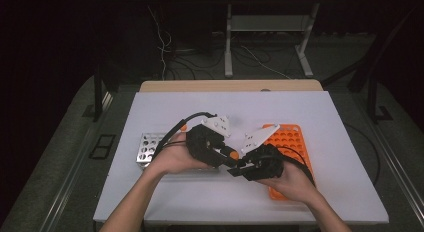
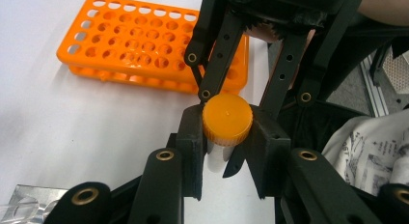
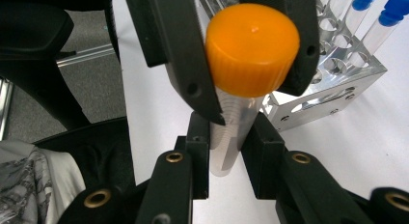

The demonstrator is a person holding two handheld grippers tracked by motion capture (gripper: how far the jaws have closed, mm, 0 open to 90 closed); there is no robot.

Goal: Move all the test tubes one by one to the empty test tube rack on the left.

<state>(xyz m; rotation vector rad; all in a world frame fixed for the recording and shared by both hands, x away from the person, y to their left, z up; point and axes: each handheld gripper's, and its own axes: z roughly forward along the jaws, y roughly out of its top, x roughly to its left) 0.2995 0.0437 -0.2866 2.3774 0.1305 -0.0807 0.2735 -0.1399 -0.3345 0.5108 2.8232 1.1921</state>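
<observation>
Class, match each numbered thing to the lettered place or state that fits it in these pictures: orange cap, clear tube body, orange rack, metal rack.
Things:
1. orange cap
2. tube body
3. orange rack
4. metal rack

Places or states:
A. clamped between the jaws of the right gripper
B. holds blue-capped tubes
C. clamped between the jaws of the left gripper
D. lies flat, its visible holes empty

Pairs: 1-C, 2-A, 3-D, 4-B
</observation>
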